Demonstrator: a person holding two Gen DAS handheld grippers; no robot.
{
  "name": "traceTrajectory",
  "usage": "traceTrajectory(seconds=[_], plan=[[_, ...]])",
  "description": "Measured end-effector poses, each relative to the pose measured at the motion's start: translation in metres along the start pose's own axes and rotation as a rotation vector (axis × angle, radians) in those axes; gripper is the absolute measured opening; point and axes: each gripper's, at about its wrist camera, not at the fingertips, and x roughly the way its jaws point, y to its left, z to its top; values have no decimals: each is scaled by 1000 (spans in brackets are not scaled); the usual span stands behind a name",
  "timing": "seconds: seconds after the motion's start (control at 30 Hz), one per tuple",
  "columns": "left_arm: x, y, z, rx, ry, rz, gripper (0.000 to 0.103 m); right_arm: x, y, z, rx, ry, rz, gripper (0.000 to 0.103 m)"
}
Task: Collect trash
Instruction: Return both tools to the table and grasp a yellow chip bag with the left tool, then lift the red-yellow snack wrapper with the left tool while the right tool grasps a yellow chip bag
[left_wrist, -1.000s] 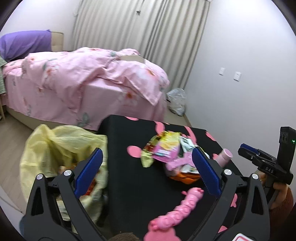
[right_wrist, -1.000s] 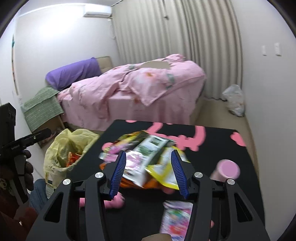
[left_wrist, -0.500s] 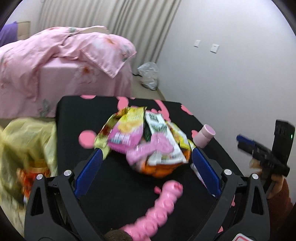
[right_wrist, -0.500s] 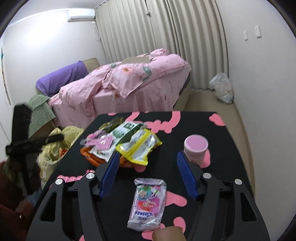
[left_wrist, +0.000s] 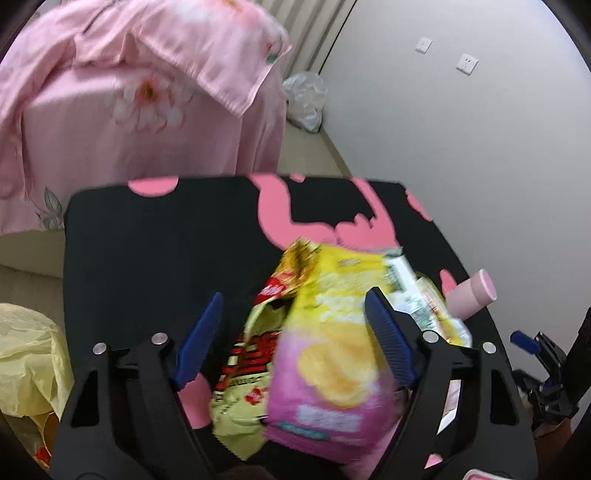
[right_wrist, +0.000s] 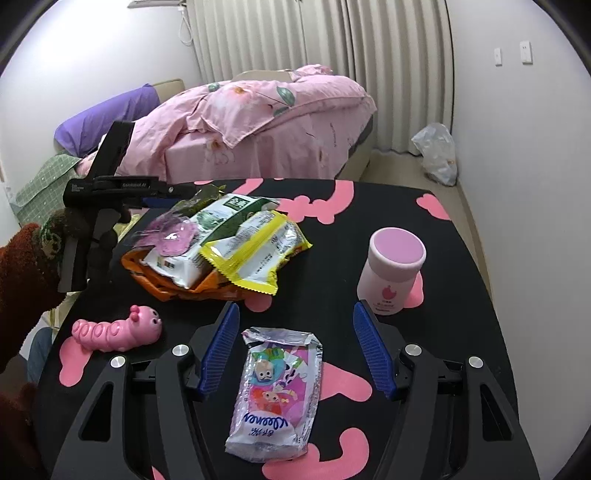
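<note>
Right gripper (right_wrist: 293, 347) is sitting with fingers spread over the tissue pack (right_wrist: 275, 391). Pink cup (right_wrist: 393, 275) is standing at 1 o'clock, wrapper pile (right_wrist: 221, 243) at 11, caterpillar toy (right_wrist: 118, 330) at 9. Bare black table (right_wrist: 321, 266) is running at 12 between pile and cup.
</note>
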Motion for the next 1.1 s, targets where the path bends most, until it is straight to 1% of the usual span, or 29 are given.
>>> traceTrajectory(seconds=[0.03, 0.1, 0.13, 0.17, 0.2, 0.23, 0.33, 0.43, 0.53, 0.6, 0.67, 0.7, 0.73, 0.77, 0.8, 0.83, 0.87, 0.9, 0.97, 1.0, 1.03, 1.1], plan=[[5, 4, -3, -2, 24, 8, 64, 4, 0, 1, -5, 7, -19, 61], [5, 12, -8, -31, 36, -9, 38, 11, 3, 6, -21, 22, -58, 61], [1, 15, -11, -51, 27, -18, 32, 15, 5, 10, -25, 26, -66, 61], [-6, 16, -14, -75, 18, -24, 24, 18, 6, 13, -23, 26, -63, 61], [-13, 15, -18, -82, 1, -30, 17, 20, 8, 18, -15, 22, -49, 61], [-20, 12, -21, -77, -13, -26, 16, 22, 9, 22, -1, 17, -25, 61], [-41, 1, -33, -44, -46, 7, 15, 32, 13, 39, 24, -4, 54, 61], [-55, -3, -47, -46, -42, 10, 15, 50, 20, 54, 10, -2, 74, 61], [-64, -4, -62, -54, -37, 10, 15, 77, 22, 61, 25, 51, 77, 61], [-69, -1, -71, -52, -47, 40, 15, 95, 20, 59, 46, 98, 88, 61], [-74, 3, -77, -59, -54, 50, 15, 103, 16, 55, 88, 130, 146, 58], [-76, 7, -79, -70, -55, 40, 16, 106, 13, 52, 124, 146, 198, 56], [-76, 8, -80, -74, -54, 35, 19, 106, 12, 47, 144, 161, 234, 54], [-76, 9, -80, -76, -55, 31, 26, 105, 12, 46, 139, 163, 236, 50], [-78, 9, -81, -77, -62, 27, 33, 100, 14, 43, 111, 155, 220, 44], [-81, 8, -80, -79, -74, 9, 34, 95, 15, 42, 92, 150, 213, 41], [-84, 6, -80, -81, -86, -16, 38, 89, 16, 40, 74, 140, 208, 36], [-87, 3, -79, -81, -99, -51, 45, 83, 16, 39, 70, 134, 206, 35], [-85, -2, -74, -75, -109, -93, 55, 68, 14, 36, 59, 107, 177, 34], [-82, -8, -71, -65, -99, -96, 58, 63, 13, 35, 54, 97, 162, 34], [-78, -11, -69, -60, -89, -85, 58, 56, 12, 34, 48, 81, 141, 34], [-65, -13, -64, -64, -65, -45, 58, 43, 10, 30, 43, 53, 120, 34]])
